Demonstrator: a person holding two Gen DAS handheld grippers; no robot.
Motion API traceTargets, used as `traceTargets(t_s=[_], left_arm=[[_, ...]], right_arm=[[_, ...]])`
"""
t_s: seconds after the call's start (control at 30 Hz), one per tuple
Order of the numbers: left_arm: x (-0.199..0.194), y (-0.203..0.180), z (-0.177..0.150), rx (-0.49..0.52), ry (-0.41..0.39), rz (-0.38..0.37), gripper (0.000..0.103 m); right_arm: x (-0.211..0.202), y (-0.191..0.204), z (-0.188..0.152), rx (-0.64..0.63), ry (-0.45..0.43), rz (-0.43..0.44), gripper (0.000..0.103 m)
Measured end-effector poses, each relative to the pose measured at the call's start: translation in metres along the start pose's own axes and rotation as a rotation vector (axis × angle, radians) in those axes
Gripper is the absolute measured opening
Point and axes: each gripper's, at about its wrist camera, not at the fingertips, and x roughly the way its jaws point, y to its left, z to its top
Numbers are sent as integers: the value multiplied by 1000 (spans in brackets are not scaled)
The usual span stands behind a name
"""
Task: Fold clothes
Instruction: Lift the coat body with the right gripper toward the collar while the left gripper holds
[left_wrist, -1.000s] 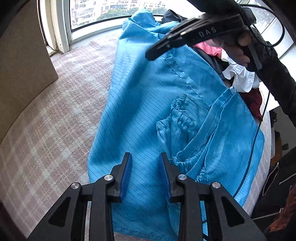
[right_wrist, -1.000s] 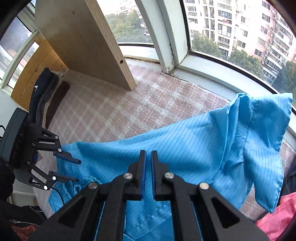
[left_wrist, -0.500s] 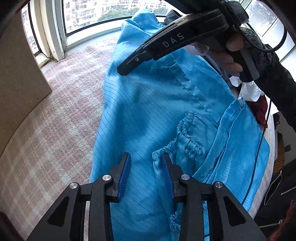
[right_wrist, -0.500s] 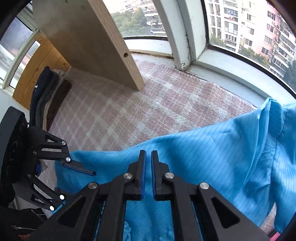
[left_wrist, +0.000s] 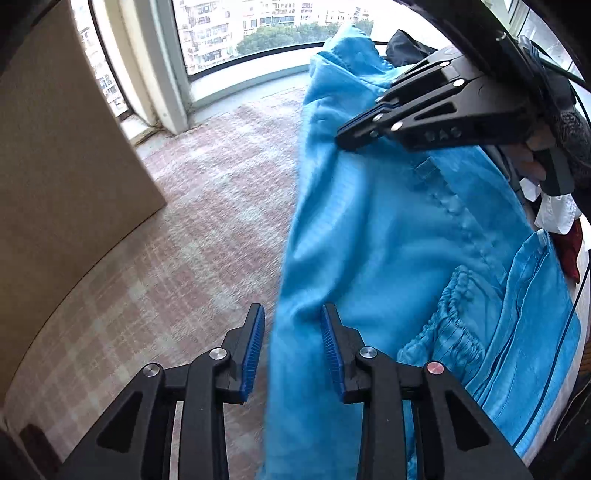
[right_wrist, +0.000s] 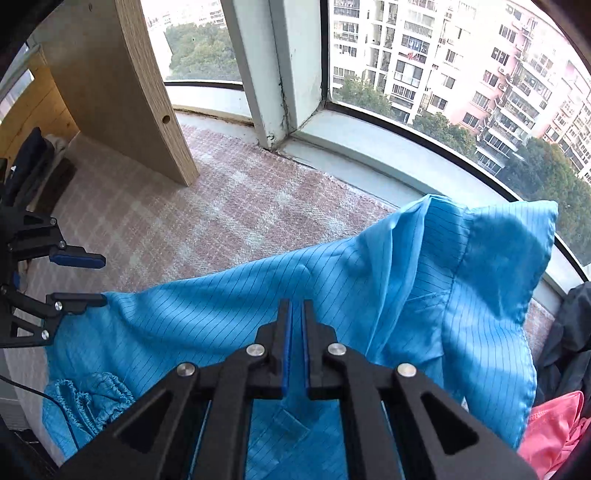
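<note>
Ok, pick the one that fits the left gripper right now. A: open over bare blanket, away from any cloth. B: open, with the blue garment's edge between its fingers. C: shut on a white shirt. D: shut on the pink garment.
B: the left gripper stands open, its blue pads apart, with the edge of the blue garment lying between them.

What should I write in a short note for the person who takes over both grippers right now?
Left gripper: open, its fingers either side of the long edge of the blue garment, not closed on it.
Right gripper: shut; it seems to pinch a raised fold near the collar, not certain.
Garment: spread on the checked cover, one cuffed sleeve laid across it. Other clothes heaped on the right.
Done: sleeve laid in.
Left: close the left gripper, fold the body over.
</note>
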Motion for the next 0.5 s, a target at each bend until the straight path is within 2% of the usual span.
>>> traceTargets(t_s=[0.1, 0.23, 0.3, 0.4, 0.47, 0.5], left_arm=[[-26, 16, -21, -58, -26, 7, 29], [-37, 9, -20, -45, -20, -6, 31], [-42, 5, -20, -38, -17, -13, 32], [-51, 0, -19, -28, -12, -22, 32], [-56, -3, -19, -21, -9, -29, 29], [-59, -5, -19, -18, -8, -32, 29]], right_arm=[[-11, 13, -13, -23, 27, 107, 6], [9, 29, -24, -67, 104, 105, 6], [19, 25, -27, -48, 147, 90, 6], [-18, -5, -25, 43, 66, 99, 7], [-55, -33, -24, 92, -30, 44, 22], [-71, -49, -22, 123, -73, 11, 46]])
